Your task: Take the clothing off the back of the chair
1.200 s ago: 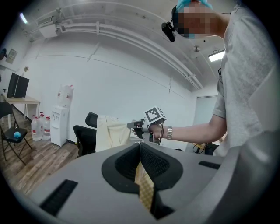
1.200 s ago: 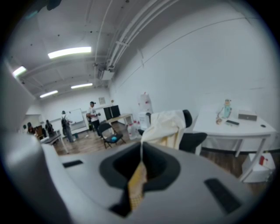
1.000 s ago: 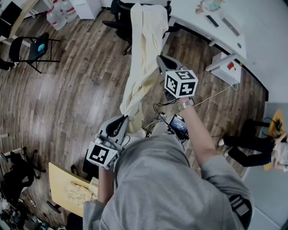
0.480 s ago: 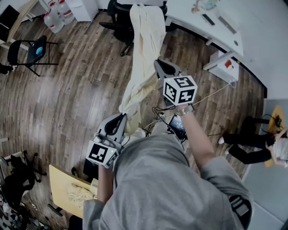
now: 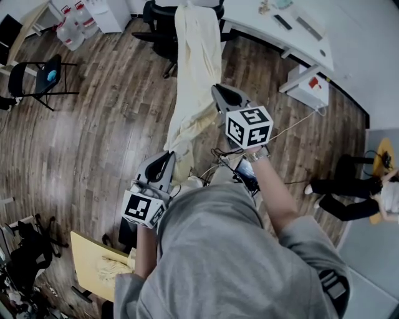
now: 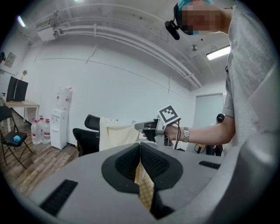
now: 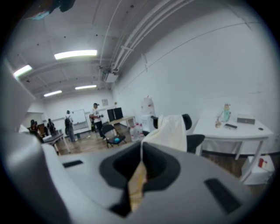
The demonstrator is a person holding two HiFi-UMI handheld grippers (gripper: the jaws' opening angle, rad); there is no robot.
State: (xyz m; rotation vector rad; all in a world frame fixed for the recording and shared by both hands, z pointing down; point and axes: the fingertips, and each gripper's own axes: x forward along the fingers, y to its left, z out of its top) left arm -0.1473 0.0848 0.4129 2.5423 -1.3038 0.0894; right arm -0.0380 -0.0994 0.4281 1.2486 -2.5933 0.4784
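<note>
left hand-held gripper (image 5: 167,157): near the body, clamped on the clothing (image 5: 196,62) lower end | right hand-held gripper (image 5: 216,90): arm stretched farther, clamped on its right edge | clothing: top over far chair (image 5: 159,19) back

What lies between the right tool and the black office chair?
The cream clothing spans that stretch, from the chair back down to the right tool, which is shut on it. The head view shows this best.
</note>
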